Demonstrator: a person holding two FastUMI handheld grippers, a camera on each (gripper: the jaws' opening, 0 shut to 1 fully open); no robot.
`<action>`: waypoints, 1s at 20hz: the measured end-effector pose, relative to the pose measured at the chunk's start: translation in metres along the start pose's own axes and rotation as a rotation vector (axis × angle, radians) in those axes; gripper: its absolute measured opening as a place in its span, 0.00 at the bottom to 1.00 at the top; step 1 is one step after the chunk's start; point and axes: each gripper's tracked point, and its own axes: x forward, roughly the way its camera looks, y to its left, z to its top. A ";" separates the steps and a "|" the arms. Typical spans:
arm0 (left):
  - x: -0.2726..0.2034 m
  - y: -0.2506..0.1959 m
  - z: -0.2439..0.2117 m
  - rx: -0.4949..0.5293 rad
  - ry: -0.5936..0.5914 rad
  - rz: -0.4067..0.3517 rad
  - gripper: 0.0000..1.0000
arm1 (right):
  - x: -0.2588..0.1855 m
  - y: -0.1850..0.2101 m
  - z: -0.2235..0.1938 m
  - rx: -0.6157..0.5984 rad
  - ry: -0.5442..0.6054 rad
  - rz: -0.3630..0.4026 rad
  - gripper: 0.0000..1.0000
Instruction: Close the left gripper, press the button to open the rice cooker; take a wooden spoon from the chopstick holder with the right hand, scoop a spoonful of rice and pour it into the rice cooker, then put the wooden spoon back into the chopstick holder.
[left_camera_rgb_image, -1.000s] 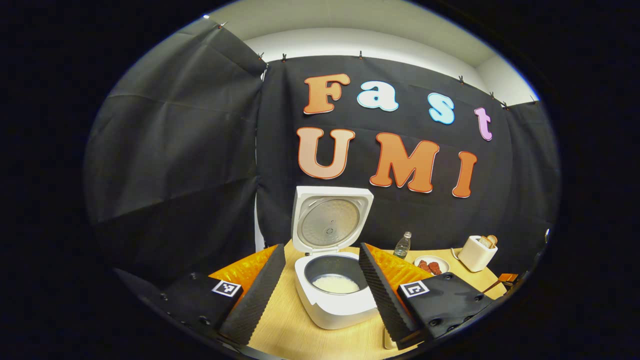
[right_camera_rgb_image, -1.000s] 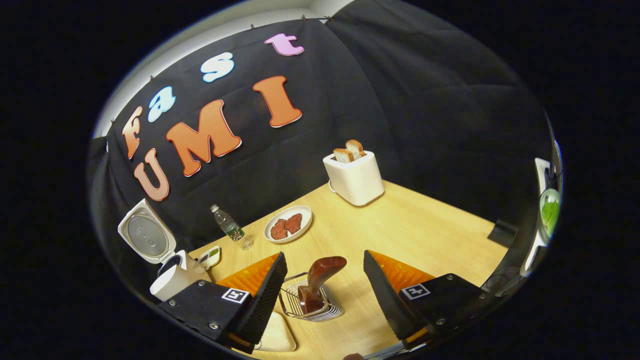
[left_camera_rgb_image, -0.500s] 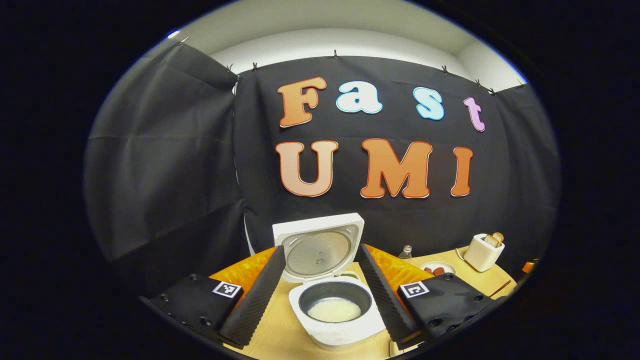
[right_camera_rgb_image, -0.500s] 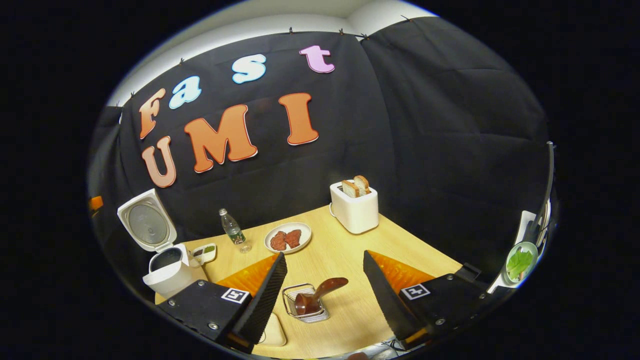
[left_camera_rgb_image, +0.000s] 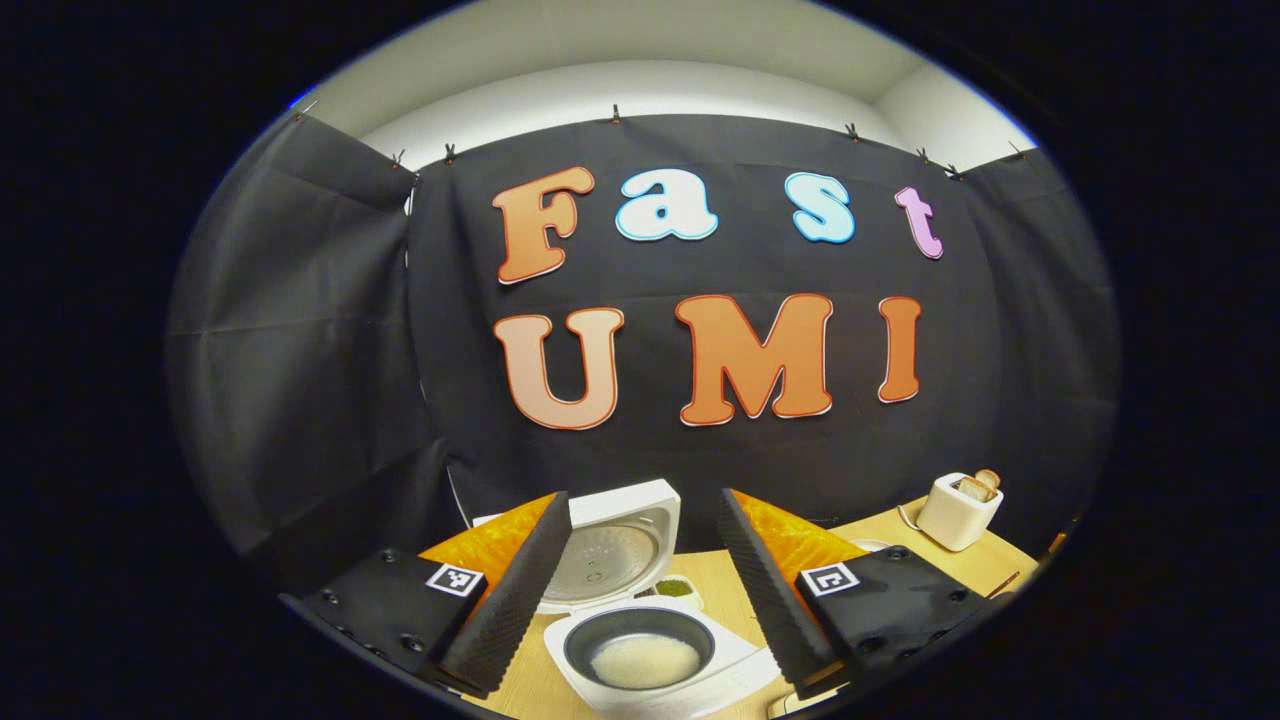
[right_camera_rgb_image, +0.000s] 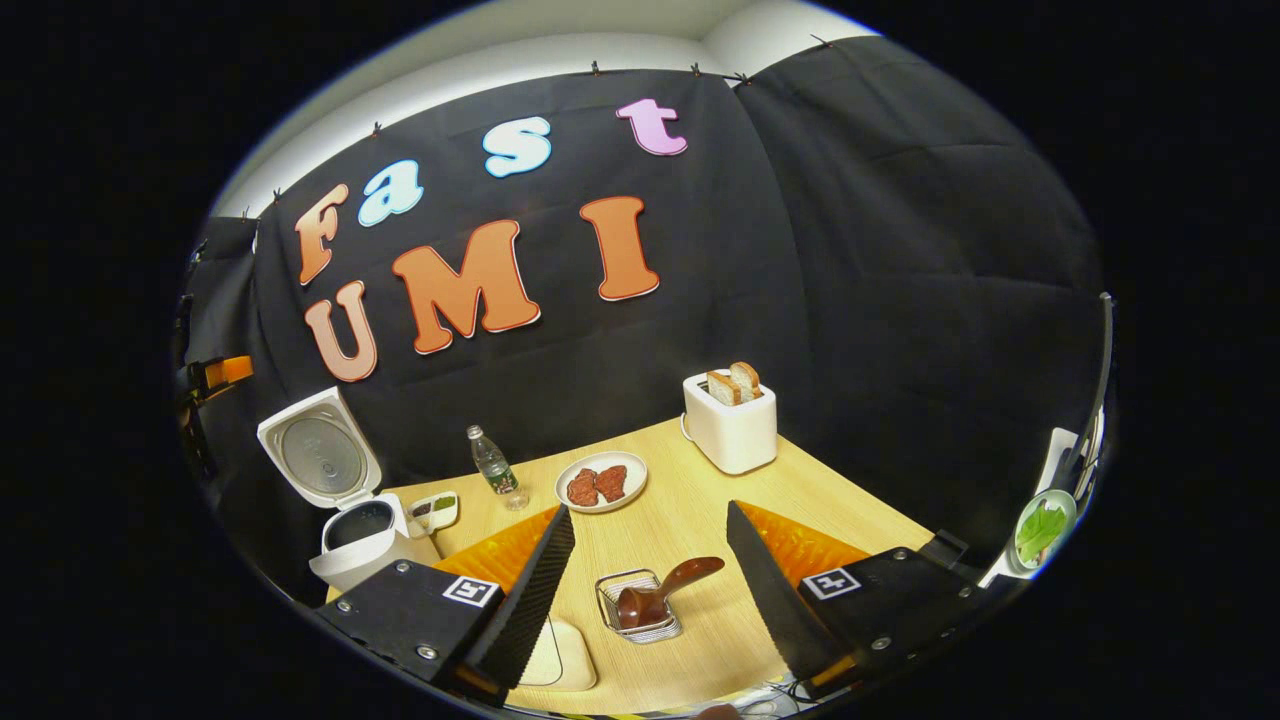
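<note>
The right gripper (right_camera_rgb_image: 645, 580) hangs open, empty, with the wooden spoon (right_camera_rgb_image: 660, 598) straight ahead between its fingers, lying in the wire chopstick holder (right_camera_rgb_image: 640, 613), handle apparently slanting up to the right. The left gripper (left_camera_rgb_image: 645, 580) is open before the open rice cooker (left_camera_rgb_image: 640, 655).

Left gripper (left_camera_rgb_image: 645, 590): I am farther back and higher than a second ago; the rice cooker (left_camera_rgb_image: 640, 655) now sits lower in my left gripper view.
Right gripper (right_camera_rgb_image: 650, 590): I am withdrawn from the chopstick holder (right_camera_rgb_image: 640, 608).
Wooden spoon (right_camera_rgb_image: 660, 592): appears smaller between my fingers, farther off.
</note>
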 end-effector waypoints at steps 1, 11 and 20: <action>0.005 -0.004 -0.002 -0.009 0.010 -0.004 0.98 | -0.001 0.000 0.001 -0.002 0.001 0.004 0.95; 0.063 0.018 -0.009 -0.028 0.012 0.039 1.00 | 0.004 0.021 0.011 -0.004 -0.031 0.014 0.94; 0.168 0.100 -0.040 -0.220 0.130 0.140 1.00 | 0.034 0.039 0.006 -0.081 0.015 0.016 0.95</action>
